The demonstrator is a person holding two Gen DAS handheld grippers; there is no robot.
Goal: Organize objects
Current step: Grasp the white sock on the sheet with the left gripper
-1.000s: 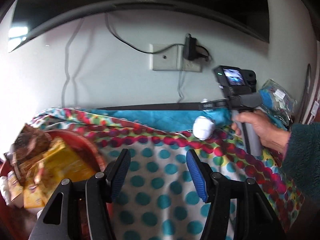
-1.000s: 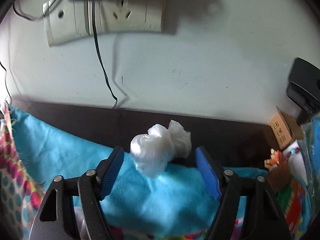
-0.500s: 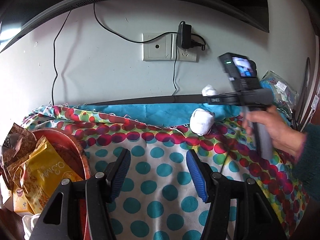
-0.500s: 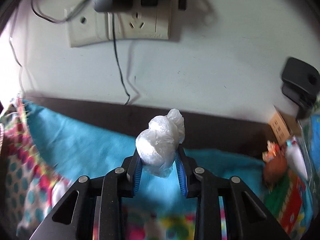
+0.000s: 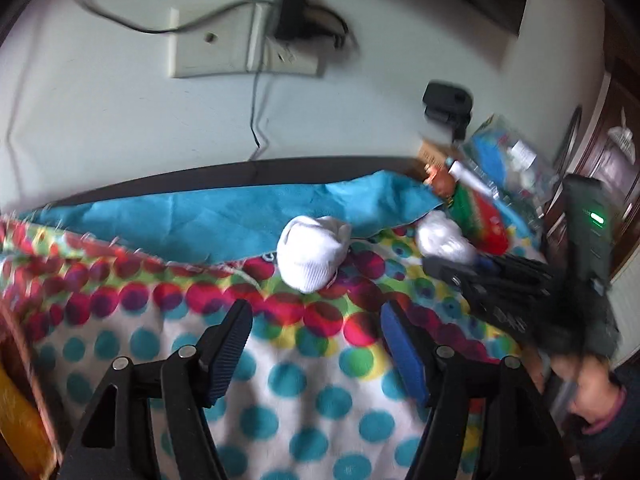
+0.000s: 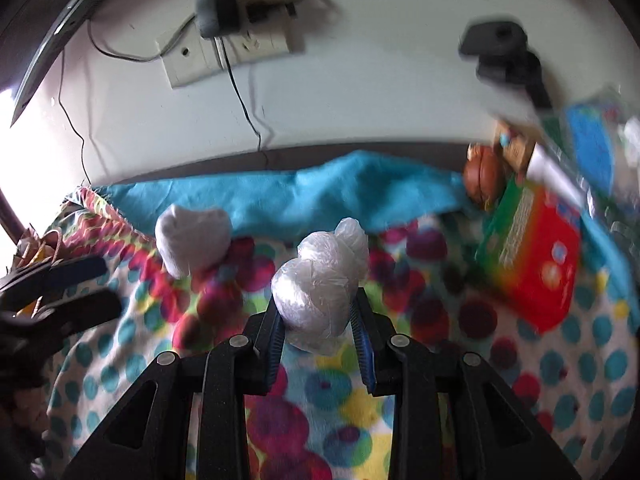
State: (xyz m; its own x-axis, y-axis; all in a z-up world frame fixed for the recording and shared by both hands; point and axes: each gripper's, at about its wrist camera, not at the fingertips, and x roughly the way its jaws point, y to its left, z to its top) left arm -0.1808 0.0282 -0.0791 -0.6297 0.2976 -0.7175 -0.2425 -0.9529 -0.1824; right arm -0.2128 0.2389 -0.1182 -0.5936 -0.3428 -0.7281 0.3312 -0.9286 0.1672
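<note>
My right gripper [image 6: 318, 312] is shut on a white plastic-wrapped bundle [image 6: 320, 284] and holds it above the spotted cloth [image 6: 440, 380]. A rolled white sock [image 6: 192, 240] lies to its left, at the edge of the blue cloth [image 6: 320, 192]. In the left wrist view the sock [image 5: 312, 252] lies just ahead of my left gripper [image 5: 316, 320], whose jaws are opening with nothing between them. The right gripper [image 5: 452, 260] with the bundle [image 5: 440, 236] shows at the right there, blurred. The left gripper [image 6: 108, 286] enters the right wrist view from the left.
A red and green box [image 6: 536, 256], a brown ball-shaped thing [image 6: 482, 176] and clear bags [image 5: 508, 160] crowd the back right. A wall socket [image 5: 216, 44] with a charger hangs on the wall behind. A reddish bowl rim [image 5: 10, 352] shows at the far left.
My right gripper shut on the plastic bundle and carried it from the back edge out over the spotted cloth. My left gripper swung right toward the sock, and the snack bowl slid to the frame edge.
</note>
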